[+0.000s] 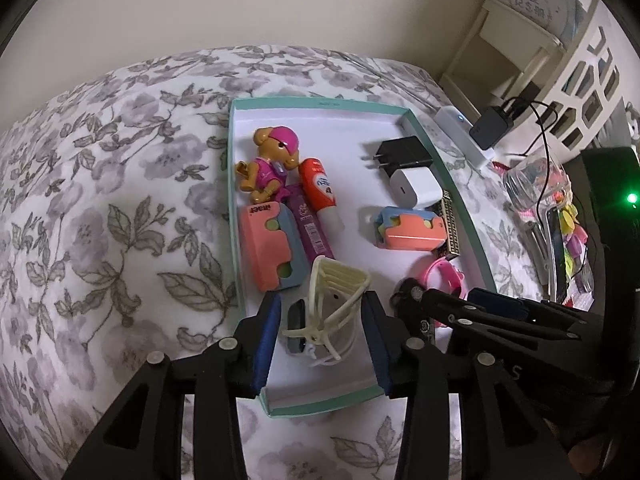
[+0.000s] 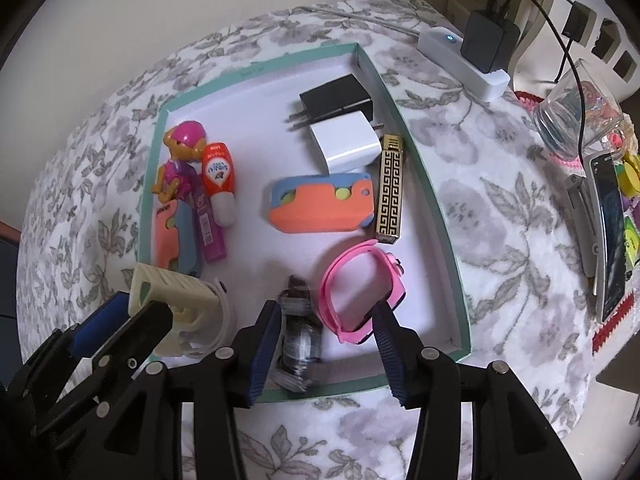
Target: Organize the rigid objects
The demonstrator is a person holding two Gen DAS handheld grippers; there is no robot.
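A shallow teal-rimmed white cardboard tray (image 1: 460,184) lies on a grey-floral white bedspread (image 1: 120,200) below a plain cream wall (image 1: 200,4). The left gripper (image 1: 320,336) straddles a cream slatted plastic clip (image 1: 336,300) in the tray, pads apart, seemingly not pressing; the right gripper (image 2: 332,344) gapes over a pink plastic wristband (image 2: 356,288).

A shallow teal-rimmed cardboard tray (image 1: 448,168) with a white floor lies on a grey-flowered bedspread (image 1: 120,208). The left gripper (image 1: 320,340) stands over its near end, blue-padded jaws apart and clear of the cream plastic slatted clip (image 1: 340,292) lying between them. Farther in lie an orange toy dog in a pink cap (image 1: 272,160) and a black plug adapter (image 1: 404,154).
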